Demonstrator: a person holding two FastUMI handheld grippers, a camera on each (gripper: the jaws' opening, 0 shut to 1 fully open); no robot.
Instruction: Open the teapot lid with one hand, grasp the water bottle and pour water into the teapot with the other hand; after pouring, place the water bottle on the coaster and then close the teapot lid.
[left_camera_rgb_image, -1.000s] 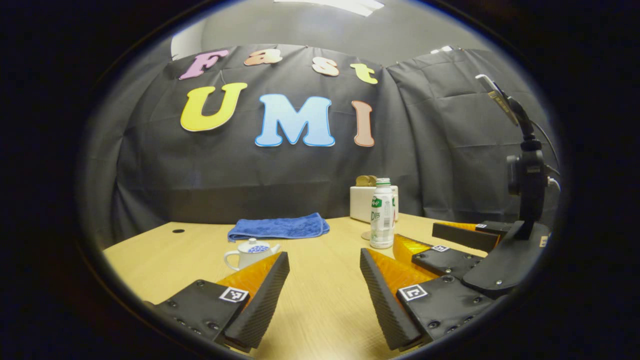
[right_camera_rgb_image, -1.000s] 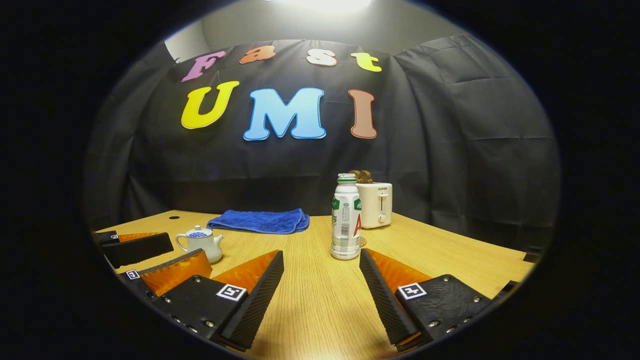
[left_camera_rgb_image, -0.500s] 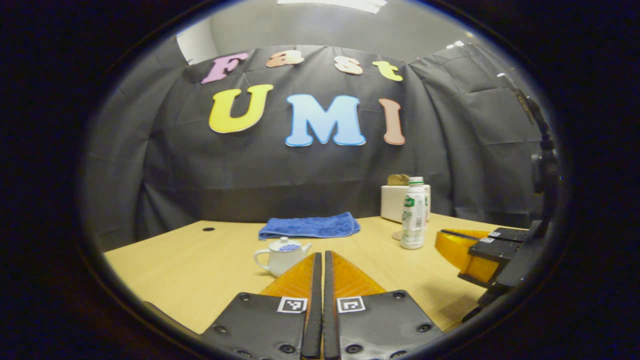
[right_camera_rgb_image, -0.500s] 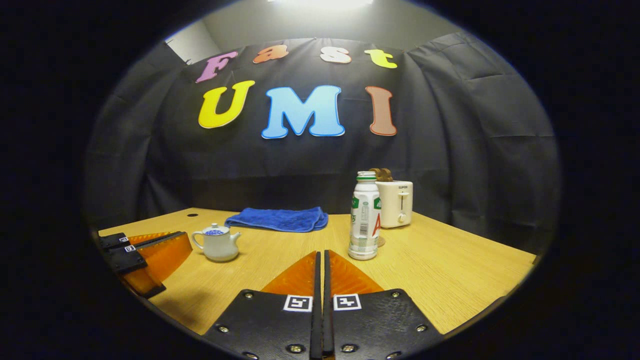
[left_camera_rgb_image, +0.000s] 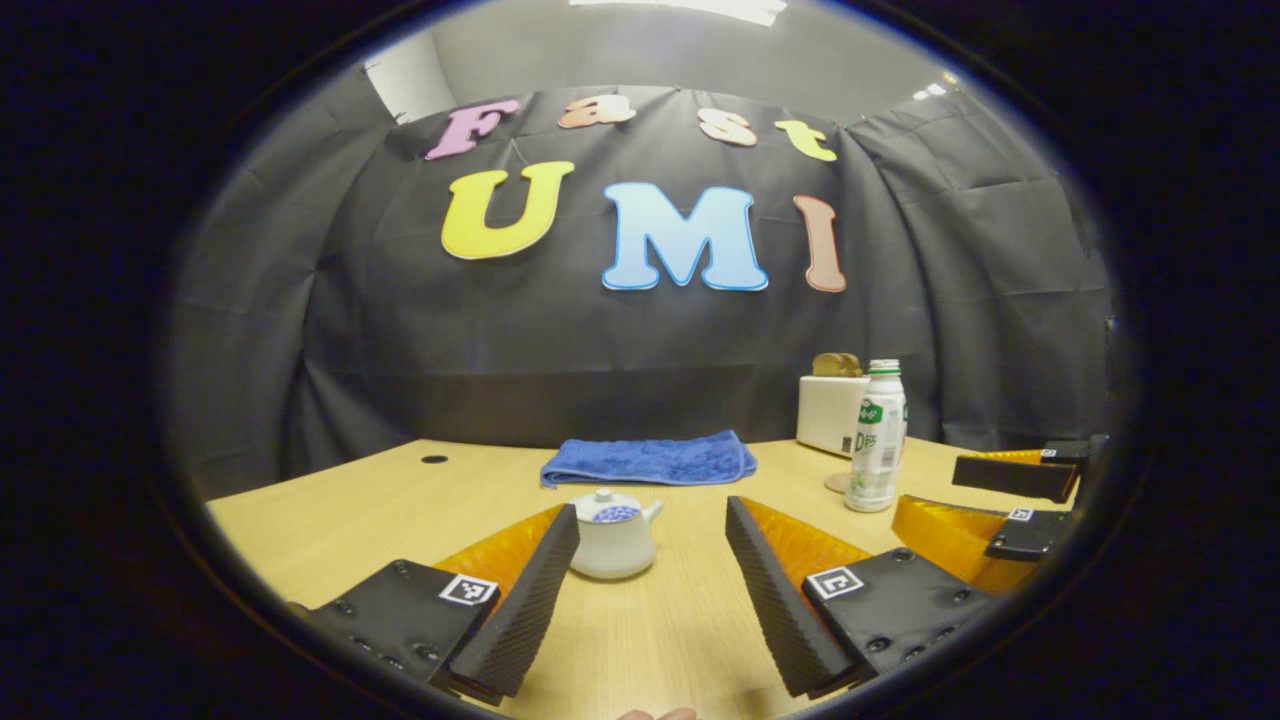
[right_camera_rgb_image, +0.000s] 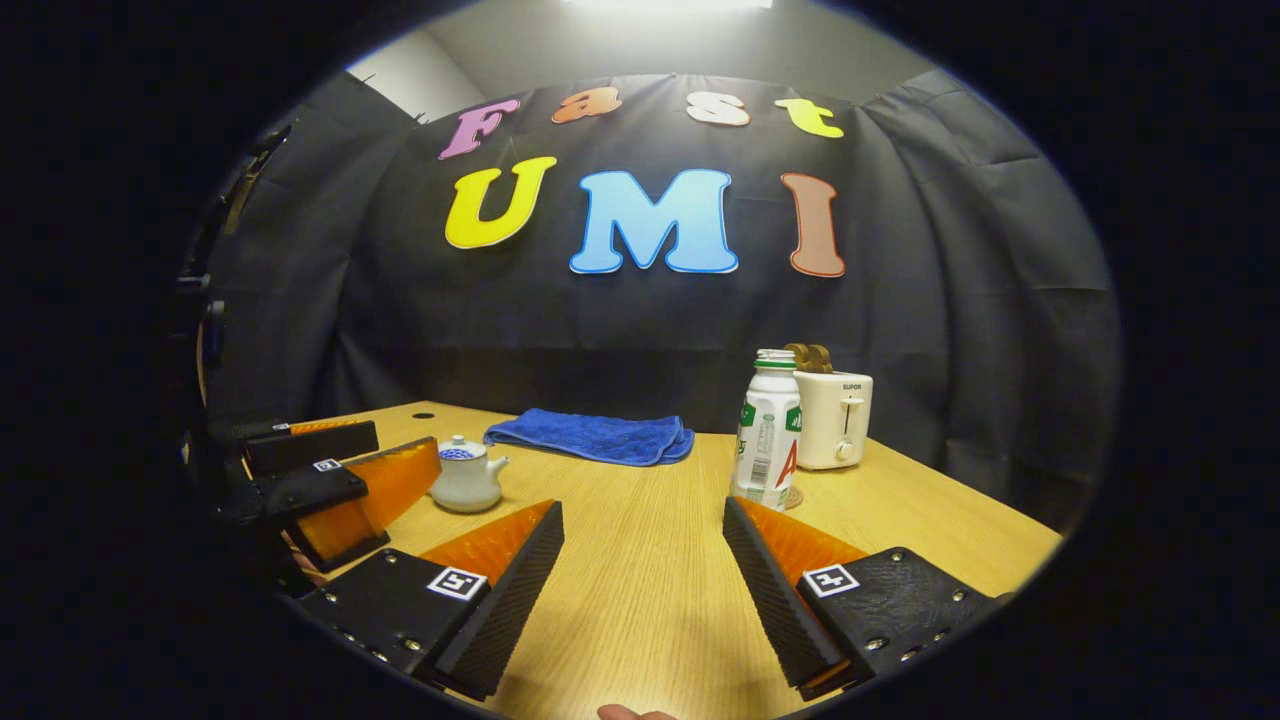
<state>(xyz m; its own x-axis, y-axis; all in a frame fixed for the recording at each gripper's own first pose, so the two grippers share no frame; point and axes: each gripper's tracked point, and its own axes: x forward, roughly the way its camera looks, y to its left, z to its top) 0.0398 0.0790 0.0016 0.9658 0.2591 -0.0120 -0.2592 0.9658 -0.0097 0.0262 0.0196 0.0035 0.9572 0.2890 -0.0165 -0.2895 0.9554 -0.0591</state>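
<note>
Left gripper (left_camera_rgb_image: 650, 520) and right gripper (right_camera_rgb_image: 645, 520) both spread wide, holding nothing.
Teapot (left_camera_rgb_image: 612, 538) lid on, just ahead of left fingers; water bottle (right_camera_rgb_image: 767, 430) upright near toaster (right_camera_rgb_image: 835, 420). Task not started: lid, pour, coaster all left.

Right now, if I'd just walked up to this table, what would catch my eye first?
Probably the bright blue towel lying folded at the back of the wooden table. Next, the tall white bottle standing right of centre, just in front of a pale toaster, and the little white teapot with its lid on, to the left. Nearest you, the left gripper and right gripper both hover with jaws spread open.
</note>
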